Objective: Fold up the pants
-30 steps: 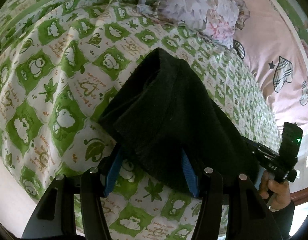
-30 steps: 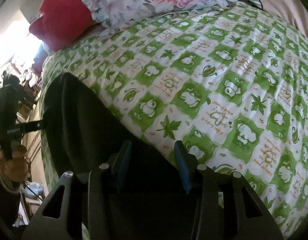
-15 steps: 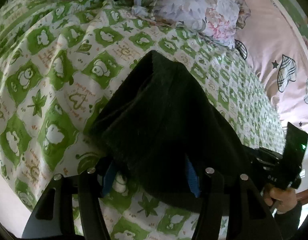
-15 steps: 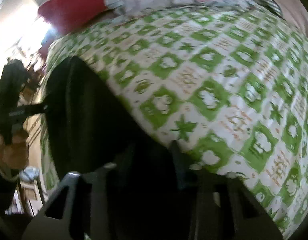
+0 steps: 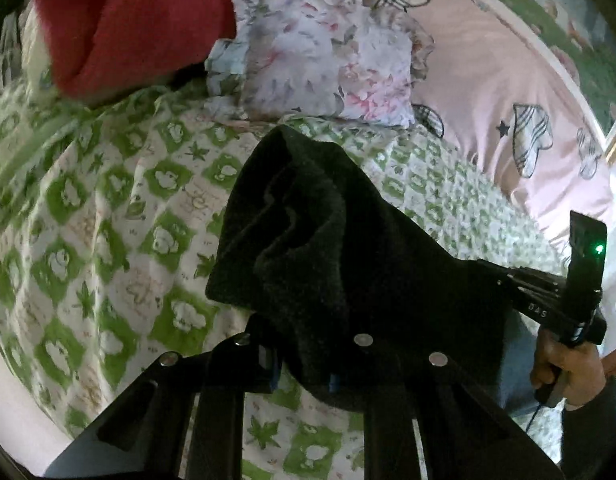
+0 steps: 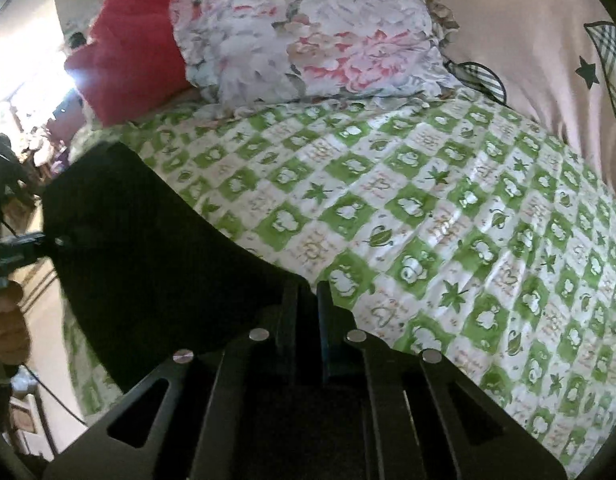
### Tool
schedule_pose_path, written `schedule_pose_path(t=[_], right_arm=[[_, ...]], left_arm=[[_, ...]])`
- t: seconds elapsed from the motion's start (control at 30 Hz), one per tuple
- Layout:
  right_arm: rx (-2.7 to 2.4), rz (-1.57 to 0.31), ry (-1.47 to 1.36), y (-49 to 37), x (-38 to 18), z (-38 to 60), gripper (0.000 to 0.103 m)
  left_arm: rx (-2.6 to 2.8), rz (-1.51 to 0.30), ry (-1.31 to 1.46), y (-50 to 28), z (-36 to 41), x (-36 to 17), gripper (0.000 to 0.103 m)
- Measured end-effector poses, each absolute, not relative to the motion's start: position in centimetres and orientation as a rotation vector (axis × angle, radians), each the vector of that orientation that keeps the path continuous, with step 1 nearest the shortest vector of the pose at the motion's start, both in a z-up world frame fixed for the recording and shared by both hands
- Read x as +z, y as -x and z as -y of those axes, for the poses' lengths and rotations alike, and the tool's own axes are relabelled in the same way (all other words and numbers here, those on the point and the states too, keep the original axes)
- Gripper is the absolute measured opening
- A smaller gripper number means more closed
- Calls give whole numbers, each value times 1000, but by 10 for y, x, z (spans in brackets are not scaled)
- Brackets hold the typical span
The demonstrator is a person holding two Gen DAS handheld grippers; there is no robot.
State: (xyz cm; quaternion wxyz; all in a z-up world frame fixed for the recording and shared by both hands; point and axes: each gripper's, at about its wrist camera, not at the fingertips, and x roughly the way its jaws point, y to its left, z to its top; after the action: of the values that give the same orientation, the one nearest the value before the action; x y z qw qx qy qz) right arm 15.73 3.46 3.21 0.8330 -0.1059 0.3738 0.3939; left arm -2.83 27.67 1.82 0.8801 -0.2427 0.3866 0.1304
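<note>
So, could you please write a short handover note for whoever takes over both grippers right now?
Left gripper: its jaws have just been closing and now pinch the near edge of the black pants.
Right gripper: its jaws have just been closing too, and are shut on the other end of the same edge.
Pants: black, bunched, near edge held up off the green patterned bedsheet, far part on it; floral pillow and red cushion lie beyond.
Done: both ends of the near edge gripped.
Left: probably carry the held edge over the far part, lay it flat, release, then any remaining folds.
</note>
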Motion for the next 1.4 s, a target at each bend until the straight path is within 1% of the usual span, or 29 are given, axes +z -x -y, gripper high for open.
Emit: schedule_pose_path(t=[0.17,0.2,0.23,0.27,0.3,0.33,0.37,0.4,0.43,0.6,0.67,0.7,0.73,0.9,0.97,1.13,1.4], right_arm=[[783,-831,221,-163,6,-43,9],[772,-849,213,-167,-2,-45,9],[766,-868,208,-169,-6,-47,11],[753,-888,203,-171,-11,-49,16],[732,-894,202,-173,-13,-49,21],[719,-889,202,-171,-12,-47,28],[701,-881,203,-170,-9,-46,37],[678,-872,202,-168,-5,-43,40],[672,-864,193,-167,-2,-40,42],[663,-842,126,-155,19,-14,44],[646,-841,109,-149,22,-3,54],[638,-839,94,-144,23,6,55],[634,-838,82,-140,22,12,56],[591,-848,4,-115,18,57,56],[566,-854,-43,-106,13,78,59],[470,-896,-138,-84,-4,136,61],[348,-895,-269,-45,-15,213,61]], left_arm=[[307,-900,482,12,-280,-17,15],[312,-918,488,11,-281,-23,16],[319,-928,491,11,-282,-26,21],[324,-931,490,13,-283,-27,23],[327,-929,486,15,-284,-25,27],[332,-924,477,20,-284,-21,34],[340,-918,470,23,-285,-17,37],[347,-908,466,28,-285,-13,39],[350,-900,465,33,-285,-9,39],[345,-871,461,45,-281,10,41],[332,-869,444,44,-274,17,42],[322,-867,440,43,-270,20,46],[309,-863,433,41,-264,23,49],[242,-858,394,30,-235,35,50],[207,-861,370,22,-218,37,52],[125,-883,312,3,-177,37,52],[-13,-923,236,-23,-110,32,52]])
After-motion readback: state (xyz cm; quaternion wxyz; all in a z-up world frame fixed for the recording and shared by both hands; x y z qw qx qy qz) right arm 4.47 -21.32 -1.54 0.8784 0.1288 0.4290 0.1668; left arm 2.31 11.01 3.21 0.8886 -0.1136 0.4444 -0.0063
